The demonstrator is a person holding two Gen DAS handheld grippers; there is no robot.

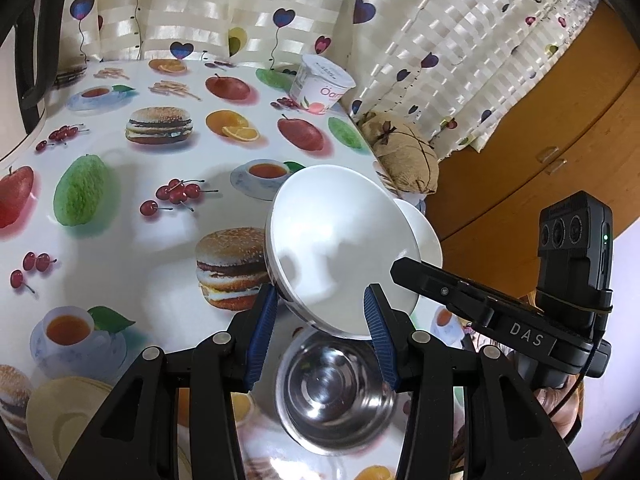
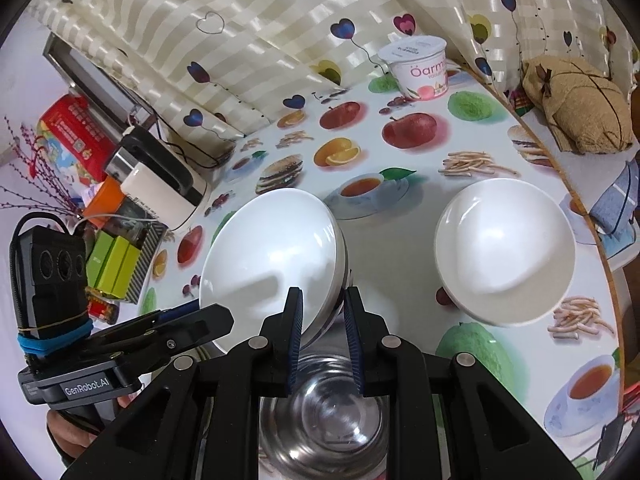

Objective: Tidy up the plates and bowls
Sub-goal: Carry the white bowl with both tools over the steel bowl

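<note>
A white bowl (image 1: 340,248) with a grey outer rim hangs tilted above the table, its hollow facing me. My left gripper (image 1: 320,304) is shut on its lower rim, blue pads either side of the wall. In the right wrist view the same white bowl (image 2: 272,256) has its right rim pinched in my right gripper (image 2: 323,296). The left gripper (image 2: 216,316) reaches in from the left there. The right gripper (image 1: 404,270) overlaps the bowl's right edge in the left view. A steel bowl (image 1: 336,392) (image 2: 324,420) sits right under the fingers. A second white bowl (image 2: 504,248) (image 1: 420,228) stands to the right.
A beige plate (image 1: 64,412) lies at the near left. A yogurt tub (image 2: 420,68) stands at the far edge by the curtain. A kettle (image 2: 160,184) and boxes (image 2: 116,264) crowd the left side. A burlap bag (image 2: 576,108) lies beyond the table's curved right edge (image 2: 568,208).
</note>
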